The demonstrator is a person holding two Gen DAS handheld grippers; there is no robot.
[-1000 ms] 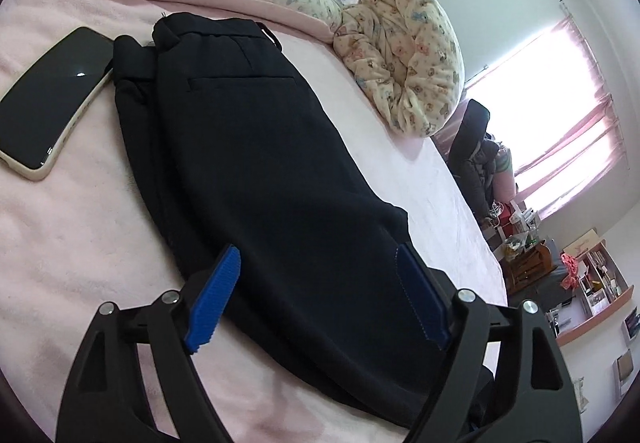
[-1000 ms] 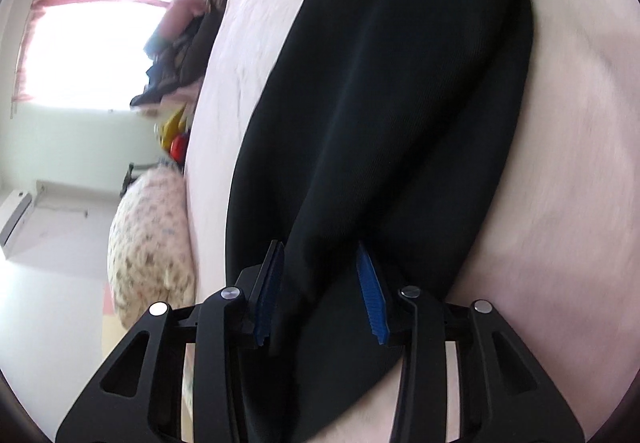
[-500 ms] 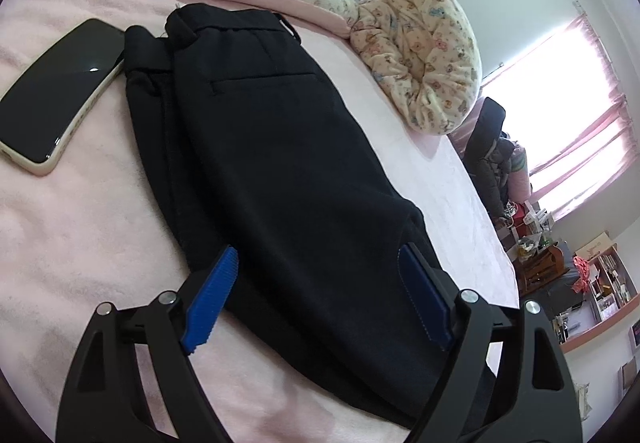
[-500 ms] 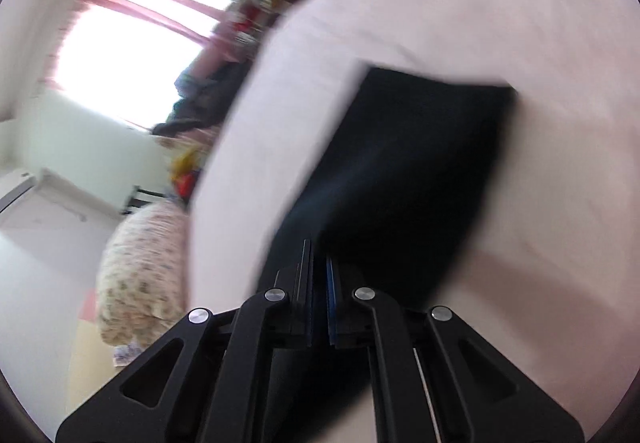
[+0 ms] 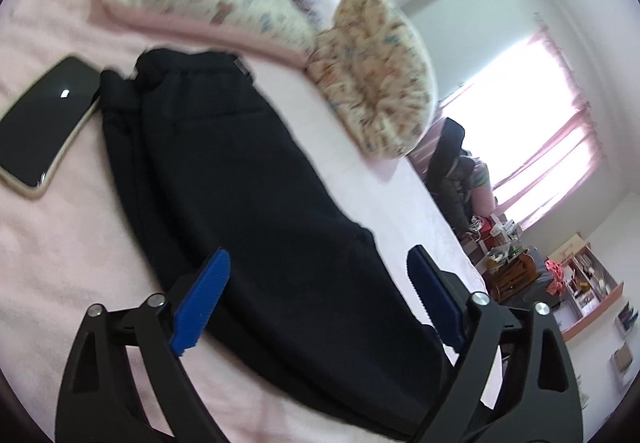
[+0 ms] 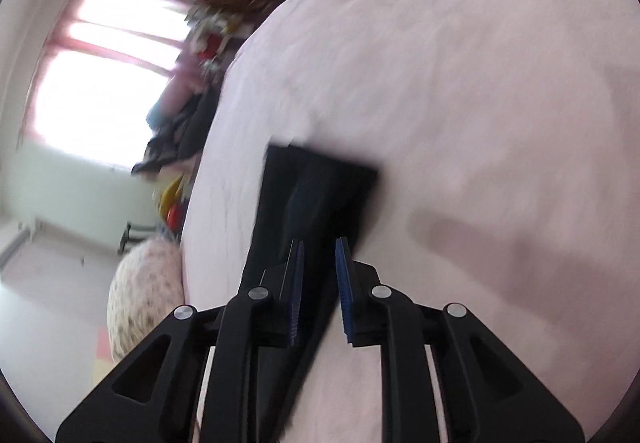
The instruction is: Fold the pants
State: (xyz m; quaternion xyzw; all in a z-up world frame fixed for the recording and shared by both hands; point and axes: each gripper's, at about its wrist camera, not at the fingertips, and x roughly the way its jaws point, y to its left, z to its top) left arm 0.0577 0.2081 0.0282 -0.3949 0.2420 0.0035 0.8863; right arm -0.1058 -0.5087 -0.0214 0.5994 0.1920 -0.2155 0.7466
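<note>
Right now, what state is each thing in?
pants: laid lengthwise on the bed, not yet folded across
left hand-held gripper: open, over the pants
right hand-held gripper: slightly open, pants leg between its pads
phone: screen dark, beside the waistband

Left gripper (image 5: 316,283): black linkage arms are reaching forward from the lower edge of the left wrist view, the jaws standing wide apart. Its blue ribbed pads (image 5: 200,303) are facing inward across the gap, nothing pinched between them; the frame is hovering low over the pants (image 5: 248,203), the left pad overlapping the near edge of the fabric.

Right gripper (image 6: 319,275): jaws are standing nearly parallel with a narrow gap between them, their blue ribbed pads (image 6: 297,291) facing one another. Dark fabric is showing through the gap; whether the pads are touching it cannot be told. The view is blurring with motion.
</note>
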